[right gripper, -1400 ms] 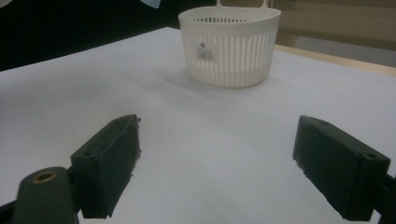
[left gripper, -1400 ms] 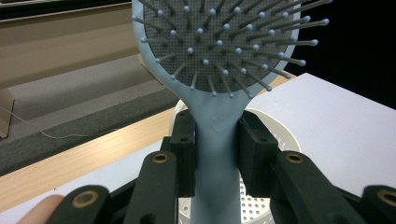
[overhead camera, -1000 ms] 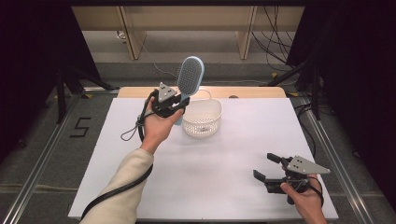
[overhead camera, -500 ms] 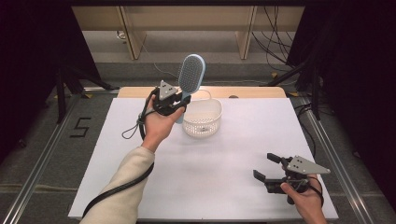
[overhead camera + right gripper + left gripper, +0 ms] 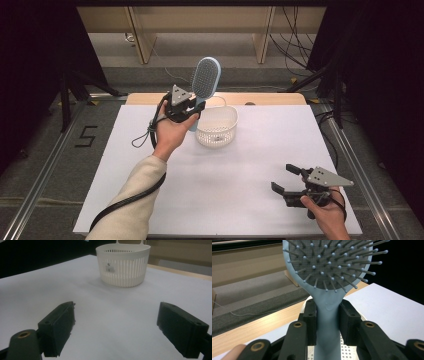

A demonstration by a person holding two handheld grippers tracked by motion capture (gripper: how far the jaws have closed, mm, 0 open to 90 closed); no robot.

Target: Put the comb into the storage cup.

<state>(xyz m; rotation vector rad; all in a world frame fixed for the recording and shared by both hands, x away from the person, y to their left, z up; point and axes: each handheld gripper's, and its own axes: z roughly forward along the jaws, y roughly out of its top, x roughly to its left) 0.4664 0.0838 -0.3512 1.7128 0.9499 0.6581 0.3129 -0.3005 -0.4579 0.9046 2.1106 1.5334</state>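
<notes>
A light blue hairbrush stands upright with its bristle head up, and my left gripper is shut on its handle, just left of a white slotted basket. In the left gripper view both pads press the hairbrush handle on either side, with the basket partly seen below the jaws. My right gripper rests low near the table's front right corner, open, with nothing between its jaws. Through its own camera the basket stands farther off across the white table, beyond the right gripper.
The white table top has a wooden strip along its far edge. Beyond it are wooden legs and cables on a grey floor. A cable trails from the left gripper over the table.
</notes>
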